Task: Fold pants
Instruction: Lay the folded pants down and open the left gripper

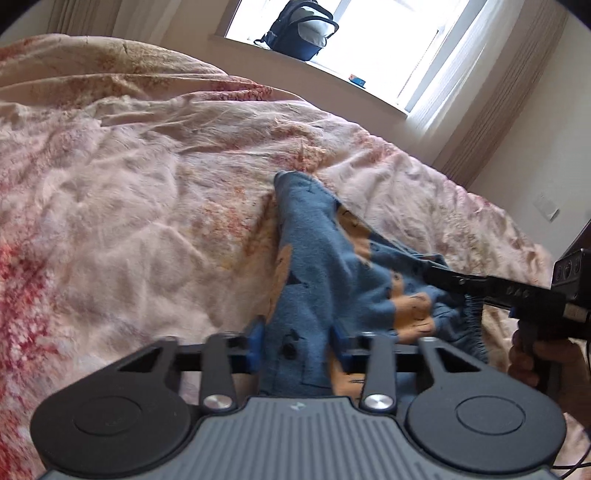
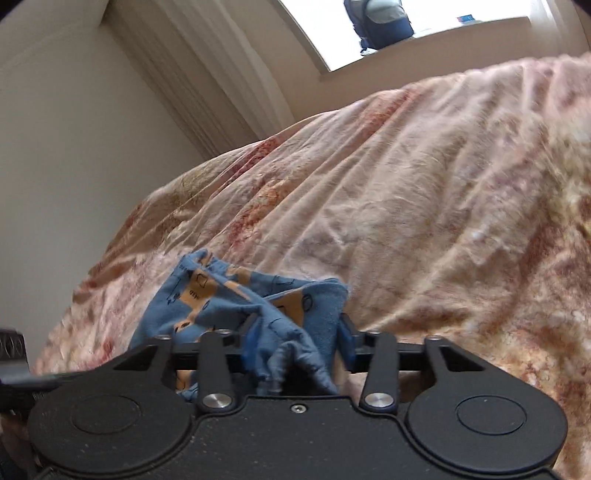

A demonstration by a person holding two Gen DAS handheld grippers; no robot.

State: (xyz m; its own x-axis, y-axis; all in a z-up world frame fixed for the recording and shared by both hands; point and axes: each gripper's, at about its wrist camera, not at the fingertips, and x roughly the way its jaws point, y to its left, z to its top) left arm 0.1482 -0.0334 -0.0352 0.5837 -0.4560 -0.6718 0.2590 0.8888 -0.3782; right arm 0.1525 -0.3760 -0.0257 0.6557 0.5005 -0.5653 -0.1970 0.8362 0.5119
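Small blue pants [image 1: 314, 251] with tan cartoon prints lie bunched on a pink floral bed cover [image 1: 129, 184]. My left gripper [image 1: 297, 328] is shut on the pants, a strip of the blue cloth pinched between its blue pads. To the right in the left wrist view, my right gripper [image 1: 436, 275] comes in from the side and bites the elastic waistband. In the right wrist view the pants [image 2: 229, 299] are crumpled, and the right gripper [image 2: 297, 332] is shut on a gathered fold of them. How the legs lie is hidden in the bunch.
The wrinkled bed cover [image 2: 424, 203] spreads far beyond the pants. A dark backpack [image 1: 303, 29] sits on the window sill behind the bed. Curtains [image 1: 480, 147] hang by the window. A person's hand [image 1: 528, 354] holds the right gripper's handle.
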